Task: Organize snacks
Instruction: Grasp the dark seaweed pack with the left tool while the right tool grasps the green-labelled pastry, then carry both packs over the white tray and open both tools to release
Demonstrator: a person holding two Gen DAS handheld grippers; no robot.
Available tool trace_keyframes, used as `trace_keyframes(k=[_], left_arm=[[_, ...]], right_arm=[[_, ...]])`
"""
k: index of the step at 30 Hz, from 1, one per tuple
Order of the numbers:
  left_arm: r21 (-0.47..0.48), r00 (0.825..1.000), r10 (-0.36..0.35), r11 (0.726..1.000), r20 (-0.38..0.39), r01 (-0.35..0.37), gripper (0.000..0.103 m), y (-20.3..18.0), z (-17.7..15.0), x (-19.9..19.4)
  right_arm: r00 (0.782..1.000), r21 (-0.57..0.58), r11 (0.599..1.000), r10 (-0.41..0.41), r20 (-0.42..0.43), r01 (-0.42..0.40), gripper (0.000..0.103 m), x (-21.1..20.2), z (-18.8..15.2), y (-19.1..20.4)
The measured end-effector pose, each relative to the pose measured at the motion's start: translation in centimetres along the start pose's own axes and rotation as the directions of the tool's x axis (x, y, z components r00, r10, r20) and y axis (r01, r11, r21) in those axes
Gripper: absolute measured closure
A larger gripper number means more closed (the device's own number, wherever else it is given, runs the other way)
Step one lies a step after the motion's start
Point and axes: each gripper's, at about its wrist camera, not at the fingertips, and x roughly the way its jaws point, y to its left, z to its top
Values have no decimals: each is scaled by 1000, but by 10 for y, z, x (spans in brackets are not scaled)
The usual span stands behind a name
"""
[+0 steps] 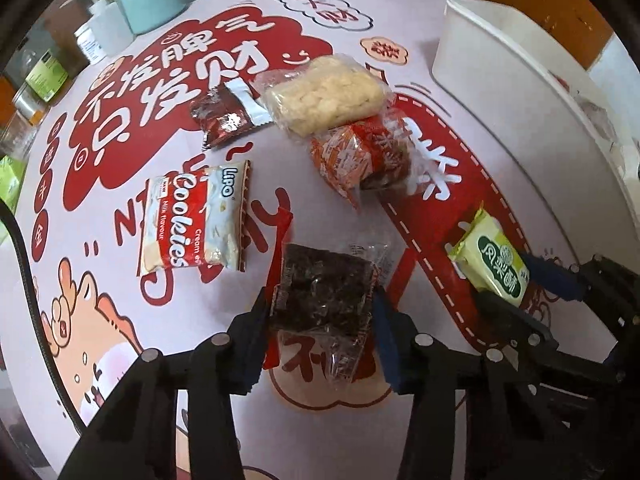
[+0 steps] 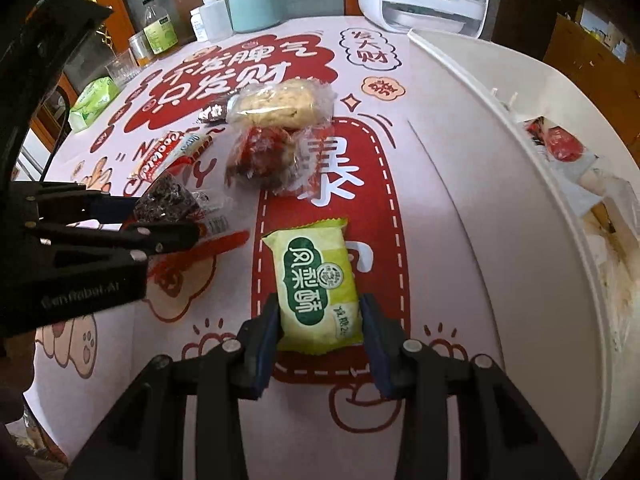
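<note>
Pkt (image 1: 196,222): "LiPO Cookies", milk flavour

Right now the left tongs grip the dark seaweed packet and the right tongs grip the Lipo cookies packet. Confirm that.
Not quite. The left tongs do grip the dark seaweed packet, but the right tongs grip the green pastry packet, as the right wrist view shows. The Lipo cookies packet lies untouched.

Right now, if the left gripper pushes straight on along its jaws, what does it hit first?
The left gripper already has the dark seaweed snack pack between its jaws, apparently clamped. Pointing steeply down, it would likely press that pack into the printed tablecloth right beneath; depth is unclear.
</note>
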Motion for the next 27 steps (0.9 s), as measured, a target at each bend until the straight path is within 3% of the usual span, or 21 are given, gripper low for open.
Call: trace_keyframes(k=[6,13,18,23,27], left_arm=[[-18,999,-17,1000,37,18,62,3,-6,-29],[7,991,-45,999,129,45,62,-19,-5,-85],[37,973,-74,997,217,67,62,-40,3,-134],[76,943,-100,994,317,79,62,-69,20,-184],[90,927,-107,993,360,80,62,-91,36,-210]], right_arm=[[999,7,1000,9,46,-10,64,-25,-5,-2],[989,24,999,24,145,-28,64,-77,-6,-8],[973,47,999,9,233,-20,64,-126,-4,-19],[959,92,995,-51,279,26,64,-162,1,-38],[932,161,985,-111,344,58,64,-196,7,-65]])
